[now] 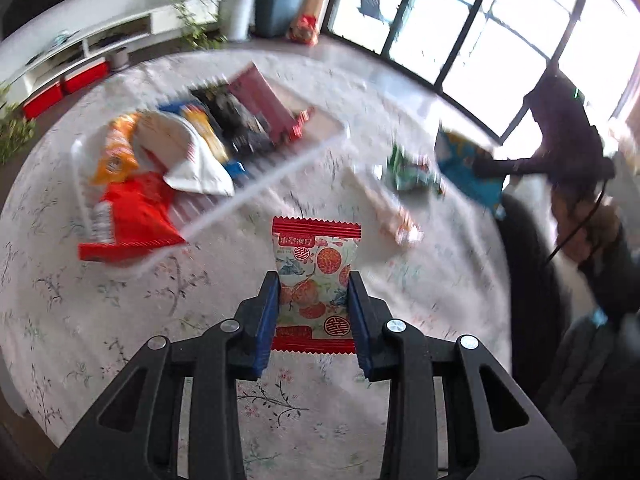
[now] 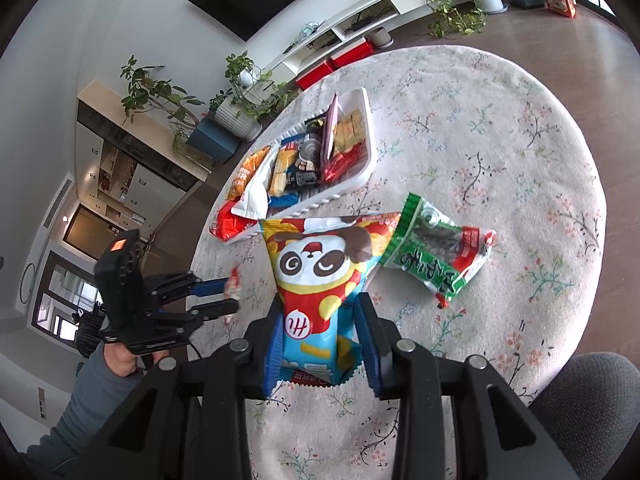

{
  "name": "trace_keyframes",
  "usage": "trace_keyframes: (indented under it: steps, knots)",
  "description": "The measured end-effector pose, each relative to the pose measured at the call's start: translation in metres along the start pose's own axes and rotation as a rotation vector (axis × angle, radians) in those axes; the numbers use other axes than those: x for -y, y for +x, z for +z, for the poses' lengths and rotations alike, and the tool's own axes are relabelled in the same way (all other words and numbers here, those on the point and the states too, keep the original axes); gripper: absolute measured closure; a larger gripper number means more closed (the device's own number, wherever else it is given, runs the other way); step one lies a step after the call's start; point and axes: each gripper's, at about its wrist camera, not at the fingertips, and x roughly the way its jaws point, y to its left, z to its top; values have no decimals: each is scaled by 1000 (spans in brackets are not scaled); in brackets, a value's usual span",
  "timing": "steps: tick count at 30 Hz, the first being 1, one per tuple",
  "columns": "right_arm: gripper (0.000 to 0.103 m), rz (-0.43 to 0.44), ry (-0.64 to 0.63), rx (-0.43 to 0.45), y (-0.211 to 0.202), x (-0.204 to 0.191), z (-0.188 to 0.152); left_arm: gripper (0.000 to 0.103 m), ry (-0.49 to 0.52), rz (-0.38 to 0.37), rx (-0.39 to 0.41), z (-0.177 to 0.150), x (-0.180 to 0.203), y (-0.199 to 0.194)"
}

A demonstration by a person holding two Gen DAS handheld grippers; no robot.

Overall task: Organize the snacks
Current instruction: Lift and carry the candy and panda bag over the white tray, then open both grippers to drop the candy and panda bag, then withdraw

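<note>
My left gripper [image 1: 314, 292] is shut on a small red-and-white packet [image 1: 316, 272] printed with orange fruit, held above the floral tablecloth. The right wrist view shows that gripper [image 2: 230, 294] at the left, the packet [image 2: 233, 282] at its tips. My right gripper [image 2: 320, 312] is shut on a panda snack bag [image 2: 320, 268], held upright. In the blurred left wrist view the right gripper [image 1: 492, 166] holds that bag [image 1: 466, 160] at the right. A white tray [image 1: 280, 178] [image 2: 370, 128] holds several snack packs. A green packet [image 2: 436, 248] [image 1: 408, 170] lies on the cloth.
A long pale packet [image 1: 394, 216] lies on the round table [image 2: 520, 140] between the tray and the green packet. A grey chair [image 2: 592, 408] stands at the near right edge. A low white TV stand [image 2: 360, 20] and potted plants [image 2: 240, 100] are beyond the table.
</note>
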Motion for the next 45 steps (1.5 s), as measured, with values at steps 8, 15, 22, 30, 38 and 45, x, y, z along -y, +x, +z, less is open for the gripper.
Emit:
trace_keyframes:
  steps: [8,15,22,30,38,45]
  knots:
    - [67,-9,-61,59,-6,-20,55,73,-166,90,187,63,-40,-65]
    - [67,2,-136,59,21,-57,126,72,-333,256,198,104,-84,-57]
    - [67,-58,-177,-51,97,-70,167,72,-328,342,67,125,-91,7]
    - [67,-150,-194,-158,167,-56,166,72,-324,398,-9,121,-105,64]
    - [67,-194,-277,-168,189,-70,164,72,-360,399,-18,109,-124,89]
    - [67,-195,-296,-187,202,-69,156,72,-391,373,-7,101,-133,89]
